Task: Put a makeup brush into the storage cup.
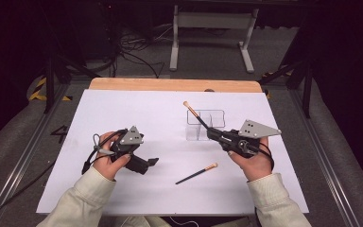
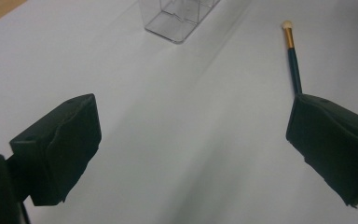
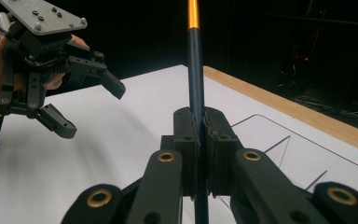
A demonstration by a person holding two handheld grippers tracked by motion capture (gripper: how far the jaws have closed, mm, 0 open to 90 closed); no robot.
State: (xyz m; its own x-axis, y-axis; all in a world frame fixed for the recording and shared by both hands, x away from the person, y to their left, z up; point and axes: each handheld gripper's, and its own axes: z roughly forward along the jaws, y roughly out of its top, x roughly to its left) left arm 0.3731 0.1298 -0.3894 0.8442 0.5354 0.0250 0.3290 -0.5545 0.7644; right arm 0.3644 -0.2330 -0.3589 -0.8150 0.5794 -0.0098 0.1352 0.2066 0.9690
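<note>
Above clear plastic box: right claw clenched on thin dark brush, not yet dropped in. Left claw released, empty. Second dark brush left on white surface.

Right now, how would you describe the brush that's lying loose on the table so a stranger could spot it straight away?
Start at the white table sheet and find the clear divided box near its middle. Nearer the person, between the two hands, lies the loose brush, dark-handled with a gold band and pale tip. Unlike the held brush clamped in the right gripper, nothing touches it.
</note>
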